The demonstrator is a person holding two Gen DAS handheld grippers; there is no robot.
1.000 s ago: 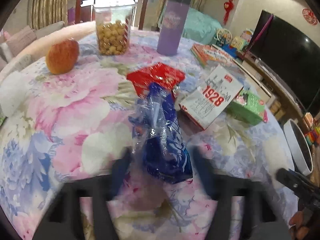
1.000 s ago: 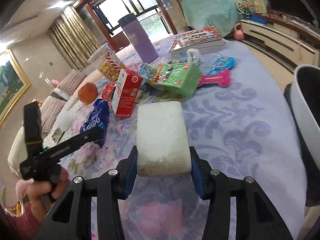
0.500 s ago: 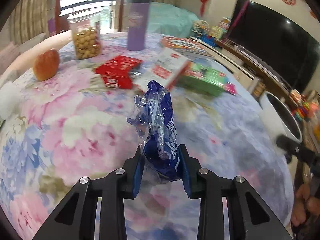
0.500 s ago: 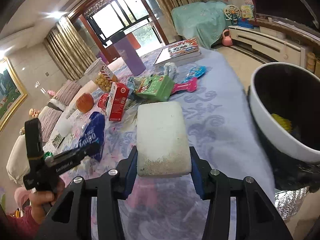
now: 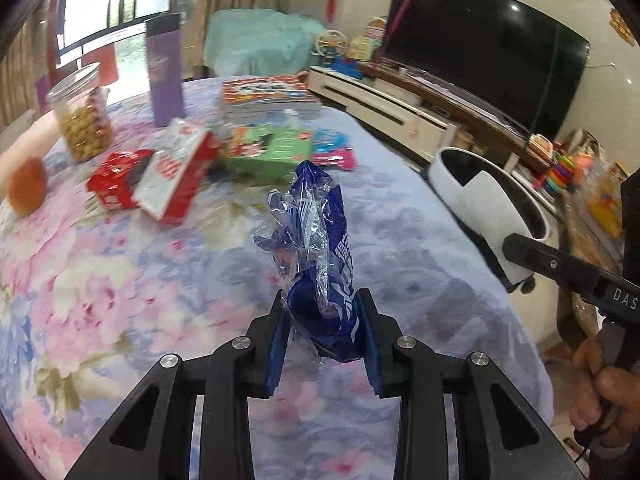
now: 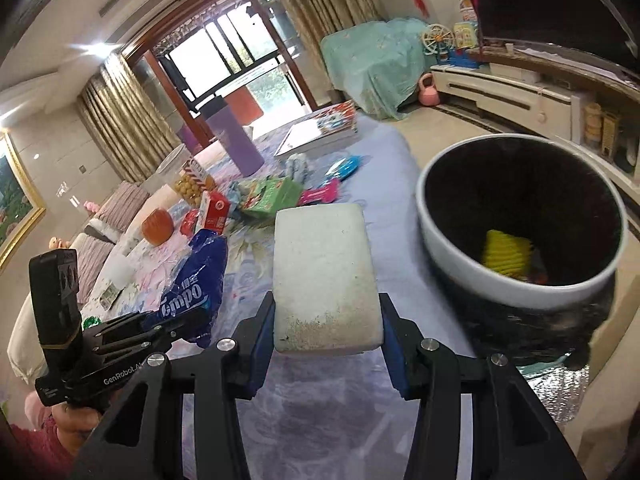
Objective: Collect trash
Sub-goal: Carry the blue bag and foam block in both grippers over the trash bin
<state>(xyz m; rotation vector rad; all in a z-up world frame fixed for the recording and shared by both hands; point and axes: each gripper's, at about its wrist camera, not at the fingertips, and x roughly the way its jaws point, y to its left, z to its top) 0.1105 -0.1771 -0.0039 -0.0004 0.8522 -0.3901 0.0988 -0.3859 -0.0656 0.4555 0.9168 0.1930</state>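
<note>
**Both grippers loaded, trash bin now close at hand**

A second ago the crinkled blue plastic wrapper (image 5: 320, 264) lay on the floral tablecloth (image 5: 100, 280) between spread blue pads; the left gripper (image 5: 322, 336) has just been closing, and its pads now pinch the wrapper's lower end, lifted clear of the cloth. The white round trash bin (image 6: 440, 248) with black lining, earlier only at the frame edge, now fills the right side of the right wrist view, with something yellow inside.

The wrapper's long axis runs along the fingers, its torn clear end pointing up and away from the camera.

The right gripper (image 6: 326, 344) holds a white rectangular sponge block (image 6: 324, 276) squeezed between its pads as before, long axis pointing forward, beside the bin's rim and above the table edge.
</note>
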